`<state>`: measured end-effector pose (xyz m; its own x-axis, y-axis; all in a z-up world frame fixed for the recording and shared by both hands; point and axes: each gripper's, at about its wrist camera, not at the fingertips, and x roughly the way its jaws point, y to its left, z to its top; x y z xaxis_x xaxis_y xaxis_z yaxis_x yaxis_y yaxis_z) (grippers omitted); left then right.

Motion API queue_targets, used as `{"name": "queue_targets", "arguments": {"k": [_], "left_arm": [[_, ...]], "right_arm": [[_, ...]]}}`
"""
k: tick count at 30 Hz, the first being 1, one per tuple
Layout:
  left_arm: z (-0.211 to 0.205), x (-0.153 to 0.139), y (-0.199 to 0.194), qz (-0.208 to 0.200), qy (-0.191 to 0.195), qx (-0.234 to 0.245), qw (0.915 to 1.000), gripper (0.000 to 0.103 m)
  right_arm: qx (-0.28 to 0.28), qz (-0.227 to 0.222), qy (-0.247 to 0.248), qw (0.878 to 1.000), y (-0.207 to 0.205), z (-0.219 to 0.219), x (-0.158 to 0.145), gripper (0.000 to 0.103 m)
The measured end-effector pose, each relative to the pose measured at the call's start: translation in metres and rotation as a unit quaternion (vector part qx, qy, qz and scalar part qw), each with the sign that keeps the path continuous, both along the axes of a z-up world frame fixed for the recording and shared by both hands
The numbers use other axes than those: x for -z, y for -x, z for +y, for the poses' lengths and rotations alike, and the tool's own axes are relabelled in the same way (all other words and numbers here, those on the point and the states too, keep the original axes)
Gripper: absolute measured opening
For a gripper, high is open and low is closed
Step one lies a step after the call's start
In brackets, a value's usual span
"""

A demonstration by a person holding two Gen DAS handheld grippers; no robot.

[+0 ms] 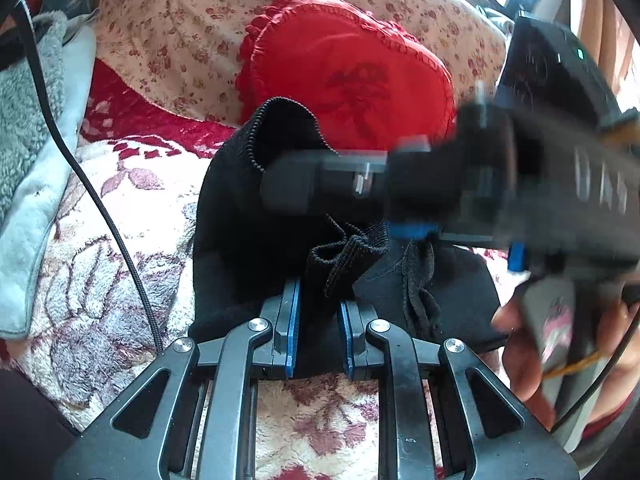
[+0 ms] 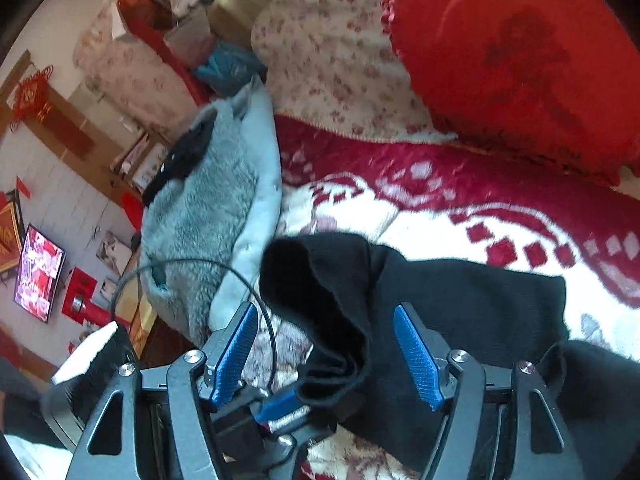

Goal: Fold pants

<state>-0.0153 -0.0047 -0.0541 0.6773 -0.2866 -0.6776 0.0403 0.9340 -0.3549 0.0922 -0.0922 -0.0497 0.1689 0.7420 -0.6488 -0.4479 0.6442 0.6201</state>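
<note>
Black pants (image 1: pixel 248 240) lie bunched on a red-and-white floral blanket (image 1: pixel 132 216). My left gripper (image 1: pixel 318 316) is shut on a fold of the pants near the ribbed waistband (image 1: pixel 352 256). My right gripper (image 1: pixel 292 188) crosses the left wrist view from the right, blurred, above the pants. In the right wrist view my right gripper (image 2: pixel 326 344) is open, its blue pads (image 2: pixel 418 354) on either side of a raised fold of the pants (image 2: pixel 440 300). The left gripper's fingertips (image 2: pixel 280 404) show below that fold.
A red heart-shaped cushion (image 1: pixel 348 68) and a floral pillow (image 1: pixel 180 32) lie behind the pants. A grey fleece garment (image 2: pixel 208 216) lies at the left. A black cable (image 1: pixel 100 208) runs across the blanket. A hand (image 1: pixel 532 340) holds the right gripper.
</note>
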Motion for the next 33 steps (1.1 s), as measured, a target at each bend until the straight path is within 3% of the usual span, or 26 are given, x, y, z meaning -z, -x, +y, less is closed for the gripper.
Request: {"name": "queue_targets", "arguments": {"k": [5,6,7,9,10,13,16,18,20,22,26,30,32,33], "left_arm": [[-0.002,0.002,0.003,0.0,0.003,-0.003,1.0,0.015],[-0.002,0.002,0.002,0.001,0.002,-0.001,1.0,0.015],[-0.002,0.003,0.001,0.003,0.001,-0.001,1.0,0.015],[-0.001,0.001,0.0,0.006,-0.002,-0.001,1.0,0.015],[-0.001,-0.001,0.0,0.008,0.002,0.002,1.0,0.015],[0.002,-0.02,0.009,-0.007,0.031,0.027,0.9991,0.015],[-0.002,-0.052,0.022,-0.047,0.06,0.072,0.9945,0.022],[-0.008,-0.064,0.025,-0.059,0.049,0.08,0.9938,0.035],[-0.015,-0.071,0.026,-0.068,0.034,0.08,0.9938,0.039],[-0.022,-0.068,0.02,-0.062,0.024,0.09,0.9937,0.041],[-0.04,-0.043,-0.005,-0.006,-0.013,0.092,0.9957,0.041],[-0.063,-0.014,-0.028,0.034,-0.046,0.096,0.9937,0.041],[-0.07,-0.011,-0.032,0.039,-0.058,0.098,0.9928,0.041],[-0.07,-0.013,-0.032,0.036,-0.057,0.098,0.9929,0.041]], "right_arm": [[-0.012,-0.013,0.037,0.999,0.0,0.016,0.007,0.067],[-0.009,-0.007,0.038,0.999,-0.004,0.019,0.01,0.056],[-0.007,0.003,0.03,1.0,-0.008,0.021,0.014,0.034],[0.004,0.006,0.027,1.0,-0.017,0.025,0.024,0.017],[0.015,0.003,0.029,0.999,-0.019,0.024,0.026,0.013],[0.043,0.012,-0.017,0.999,-0.016,-0.003,0.021,0.011],[0.067,-0.007,-0.055,0.996,-0.005,-0.046,-0.001,0.01],[0.099,-0.026,-0.052,0.993,0.008,-0.082,-0.014,0.01],[0.131,-0.04,-0.034,0.99,0.018,-0.111,-0.02,0.01],[0.173,-0.039,-0.016,0.984,0.027,-0.15,-0.017,0.01],[0.224,-0.001,0.008,0.975,0.039,-0.209,0.009,0.01],[0.232,0.041,0.086,0.968,0.028,-0.221,0.048,0.016],[0.233,0.06,0.085,0.967,0.023,-0.225,0.055,0.017],[0.24,0.06,0.08,0.966,0.024,-0.23,0.05,0.023]]}}
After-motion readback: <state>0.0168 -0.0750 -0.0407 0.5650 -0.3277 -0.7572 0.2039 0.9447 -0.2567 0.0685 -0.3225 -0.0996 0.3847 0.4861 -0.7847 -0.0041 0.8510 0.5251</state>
